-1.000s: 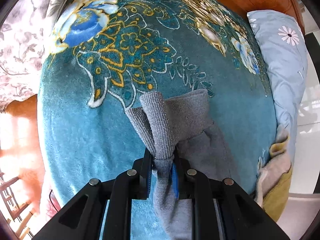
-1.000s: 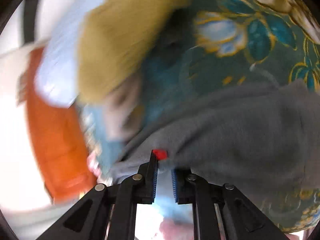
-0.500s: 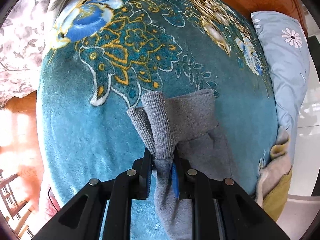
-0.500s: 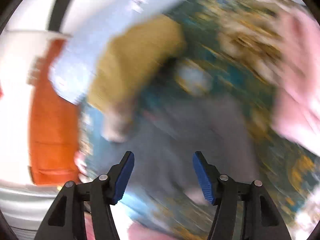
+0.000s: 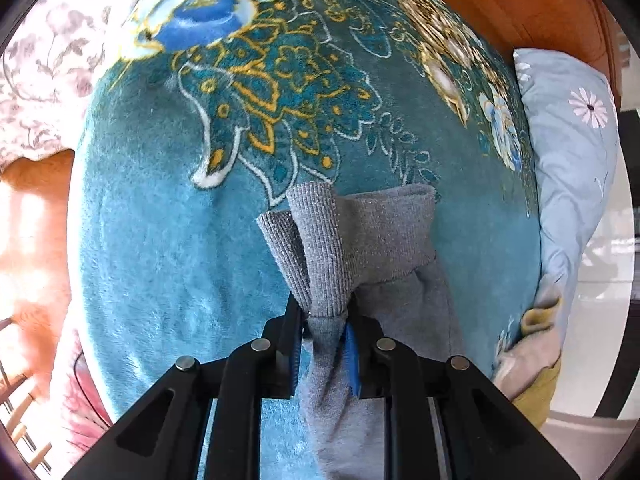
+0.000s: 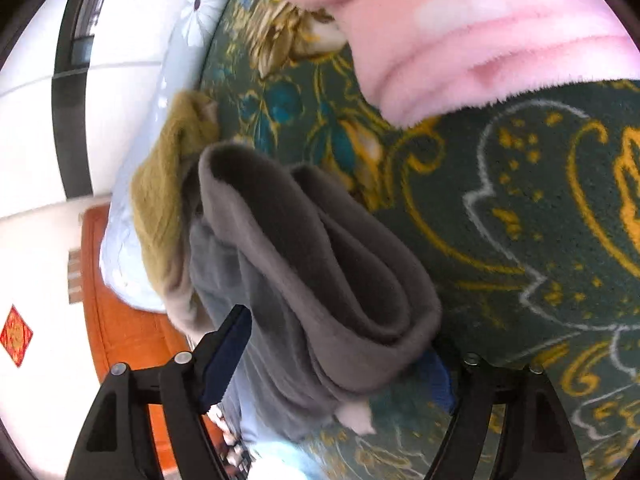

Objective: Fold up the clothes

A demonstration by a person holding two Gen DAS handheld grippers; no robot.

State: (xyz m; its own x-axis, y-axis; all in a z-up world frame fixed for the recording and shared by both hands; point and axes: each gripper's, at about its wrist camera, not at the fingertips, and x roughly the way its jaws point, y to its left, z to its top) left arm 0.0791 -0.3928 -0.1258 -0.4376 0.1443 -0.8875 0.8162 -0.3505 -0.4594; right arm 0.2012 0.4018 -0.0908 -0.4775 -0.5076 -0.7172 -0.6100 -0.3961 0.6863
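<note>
1. Left wrist view: bedding fills most of the picture, a teal plush blanket (image 5: 168, 240) with gold and blue flower patterns spread over a bed.
2. At its right edge lies a pale blue pillow (image 5: 576, 168) printed with daisies; behind that rises an orange-brown wooden headboard (image 5: 520, 4).
3. A grey-flowered white sheet (image 5: 44, 80) hangs at the blanket's left edge, with sunlit orange floor below it.
4. The left gripper (image 5: 326, 336) is pinched tight on the ribbed cuff of a grey garment (image 5: 384, 236), which trails across the blanket's near part.
5. A mustard and beige cloth (image 5: 536, 364) is bunched at the blanket's near right edge.
6. Right wrist view: the right gripper (image 6: 332, 364) stands spread wide, its blue pads either side of a folded edge of the grey garment (image 6: 312, 256); whether they touch it I cannot tell.
7. The mustard cloth (image 6: 160, 204) lies just beside the garment, against the pillow (image 6: 192, 16).
8. A pink fleece item (image 6: 460, 36) rests on the blanket's (image 6: 520, 208) far part.
9. White wall and a red paper ornament (image 6: 15, 335) show at the left.
</note>
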